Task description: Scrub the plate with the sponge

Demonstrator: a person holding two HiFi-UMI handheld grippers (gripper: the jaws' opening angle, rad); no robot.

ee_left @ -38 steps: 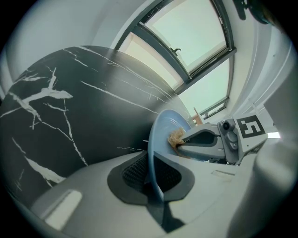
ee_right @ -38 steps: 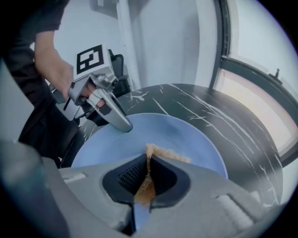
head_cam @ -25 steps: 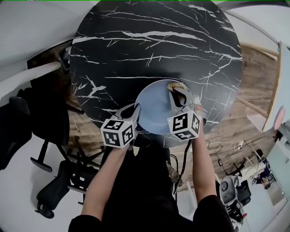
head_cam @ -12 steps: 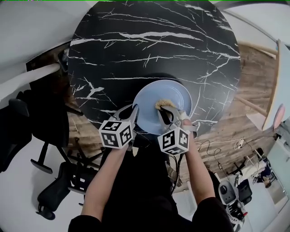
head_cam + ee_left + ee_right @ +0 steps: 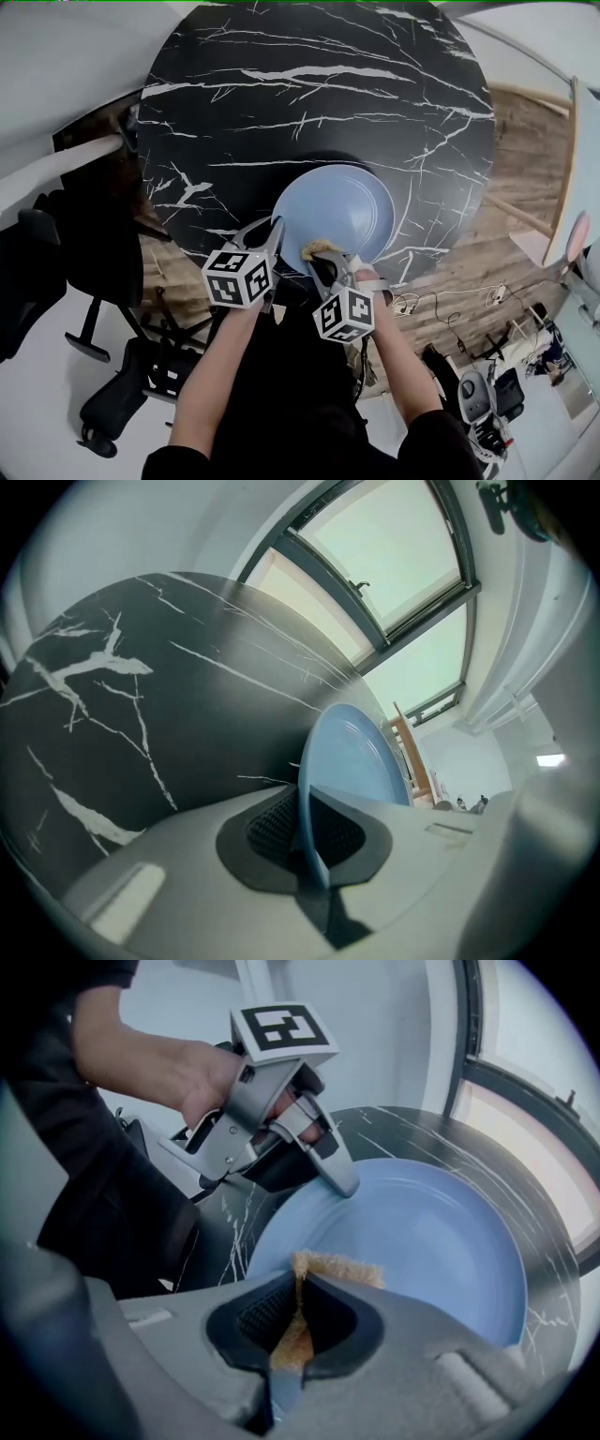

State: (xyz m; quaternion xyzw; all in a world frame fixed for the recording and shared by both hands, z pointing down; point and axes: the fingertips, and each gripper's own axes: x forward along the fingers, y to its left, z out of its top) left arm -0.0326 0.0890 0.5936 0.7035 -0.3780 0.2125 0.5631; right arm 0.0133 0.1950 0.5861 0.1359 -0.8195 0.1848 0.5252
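Sponge slid nearward across plate; black marble table, wood floor.

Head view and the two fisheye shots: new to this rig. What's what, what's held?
No robot: a person works two hand-held claws. The head view is from a camera on the person's head, looking down. The other two are from cameras riding on each claw, looking along its jaws. A blue plate sits on a black marbled table. The left claw is clamped on the plate's rim; the right claw pinches a tan sponge over the plate's near edge.
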